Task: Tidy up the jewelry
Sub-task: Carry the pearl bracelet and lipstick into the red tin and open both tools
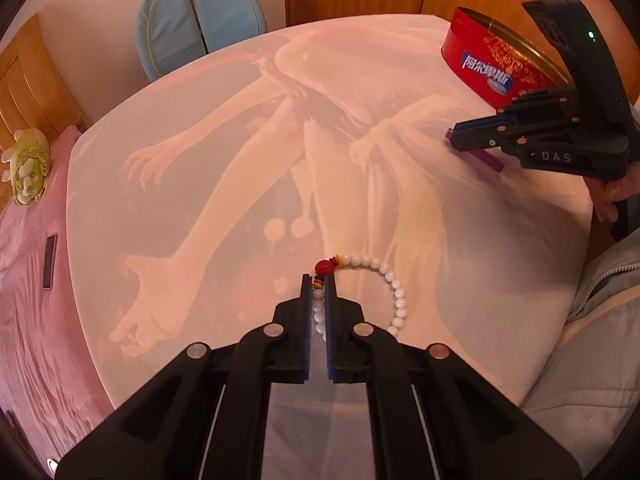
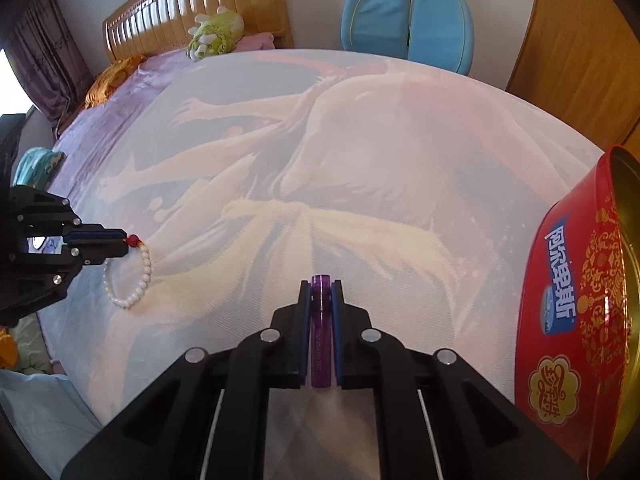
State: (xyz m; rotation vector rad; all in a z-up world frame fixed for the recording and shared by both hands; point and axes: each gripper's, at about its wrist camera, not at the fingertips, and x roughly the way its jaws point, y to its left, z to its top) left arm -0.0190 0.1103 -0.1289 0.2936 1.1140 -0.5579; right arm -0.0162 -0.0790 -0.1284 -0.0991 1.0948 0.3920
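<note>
Black jaws of the left gripper (image 1: 318, 286) are clamped narrow on a white bead bracelet (image 1: 390, 280); several pale round beads sit pinched between its blue pads. Its carved red bead and a few small coloured ones show just past the fingertips. The rest of the strand curves off to the right and lies on the cloth. Right gripper (image 2: 321, 290), well apart from the left, is closed on a translucent purple bangle (image 2: 321, 332): a smooth plastic hoop standing on edge between the pads. Both pieces rest low on a pale printed cloth (image 1: 200, 184), fine-woven and slightly wrinkled. Red round tin (image 2: 576, 320), gold-patterned, open-topped with a gold inner wall, stands near the right gripper at the cloth's far right corner. Beyond: blue padded chair back (image 2: 408, 20), green plush toy (image 2: 214, 32) on a pink bed.
</note>
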